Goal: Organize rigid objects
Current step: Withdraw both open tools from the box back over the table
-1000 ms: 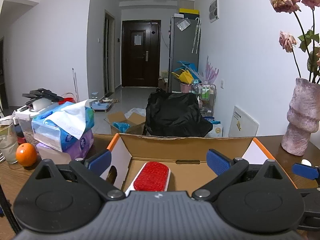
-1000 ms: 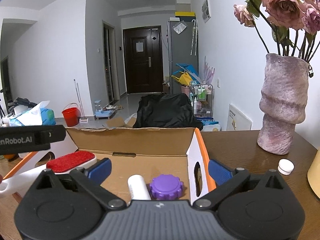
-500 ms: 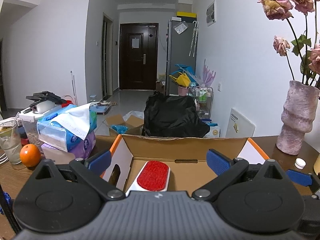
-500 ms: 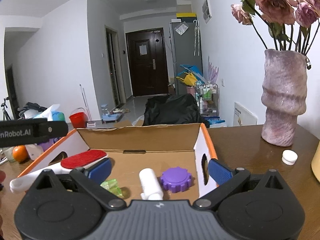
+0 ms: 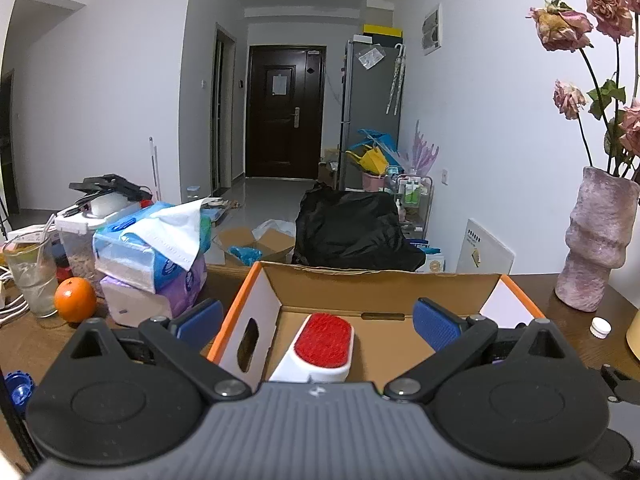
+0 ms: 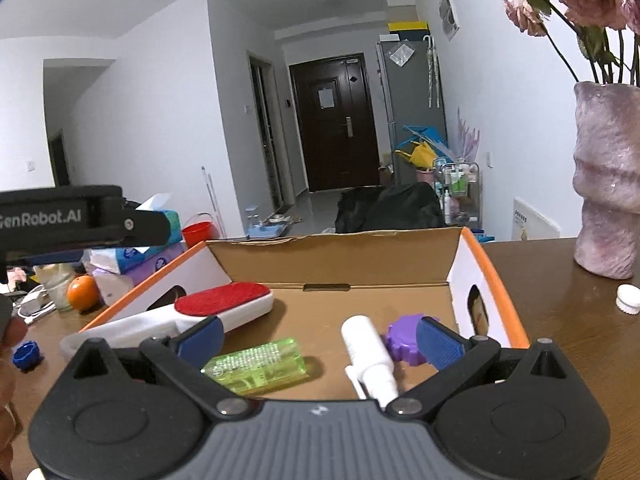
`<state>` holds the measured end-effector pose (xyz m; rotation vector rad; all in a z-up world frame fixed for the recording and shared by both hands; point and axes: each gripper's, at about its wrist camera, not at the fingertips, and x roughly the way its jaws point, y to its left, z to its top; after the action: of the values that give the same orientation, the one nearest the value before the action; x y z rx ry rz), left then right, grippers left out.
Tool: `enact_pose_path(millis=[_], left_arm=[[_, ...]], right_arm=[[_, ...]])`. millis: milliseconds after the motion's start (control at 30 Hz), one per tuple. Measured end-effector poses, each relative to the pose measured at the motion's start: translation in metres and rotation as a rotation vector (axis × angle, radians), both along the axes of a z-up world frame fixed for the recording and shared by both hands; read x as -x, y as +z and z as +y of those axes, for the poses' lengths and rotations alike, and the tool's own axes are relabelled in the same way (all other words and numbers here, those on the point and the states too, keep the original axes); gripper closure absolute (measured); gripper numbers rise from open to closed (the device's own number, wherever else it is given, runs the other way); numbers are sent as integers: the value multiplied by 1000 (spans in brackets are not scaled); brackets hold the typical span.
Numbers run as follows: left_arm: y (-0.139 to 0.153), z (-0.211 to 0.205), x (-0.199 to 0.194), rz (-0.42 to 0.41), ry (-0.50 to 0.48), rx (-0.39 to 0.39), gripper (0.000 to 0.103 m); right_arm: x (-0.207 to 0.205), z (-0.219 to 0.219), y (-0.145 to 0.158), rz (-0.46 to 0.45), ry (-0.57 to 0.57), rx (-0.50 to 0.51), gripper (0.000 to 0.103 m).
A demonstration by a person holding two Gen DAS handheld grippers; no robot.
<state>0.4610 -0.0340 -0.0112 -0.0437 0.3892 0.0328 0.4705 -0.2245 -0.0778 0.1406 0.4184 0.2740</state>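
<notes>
We hold both grippers over the near edge of the open cardboard box (image 6: 336,258), which sits on the brown wooden table (image 6: 560,344). Our left gripper (image 5: 318,322) has its blue pads spread wide with nothing between them, and beyond it the lint brush (image 5: 322,346) with its red pad lies in the box — its white handle reaches out over the near-left side. Our right gripper (image 6: 318,338) is likewise spread apart and empty. Beneath it on the box floor we see a green transparent block (image 6: 256,366), a white spray bottle (image 6: 370,354) and a purple gear-shaped lid (image 6: 404,340) touching the bottle. Outside the box, a white cap (image 6: 628,299) rests near the pink vase (image 6: 606,180).
</notes>
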Motion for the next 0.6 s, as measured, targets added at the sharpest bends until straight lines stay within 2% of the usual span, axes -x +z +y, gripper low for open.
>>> enact_pose_path(millis=[300,600], left_arm=[[-3,12,18,15,11,4,0],[-3,26,49,23,12,0,0]], right_arm=[[12,7,-5,23,8,8,1],[45,9,-4,-44,-8,37,1]])
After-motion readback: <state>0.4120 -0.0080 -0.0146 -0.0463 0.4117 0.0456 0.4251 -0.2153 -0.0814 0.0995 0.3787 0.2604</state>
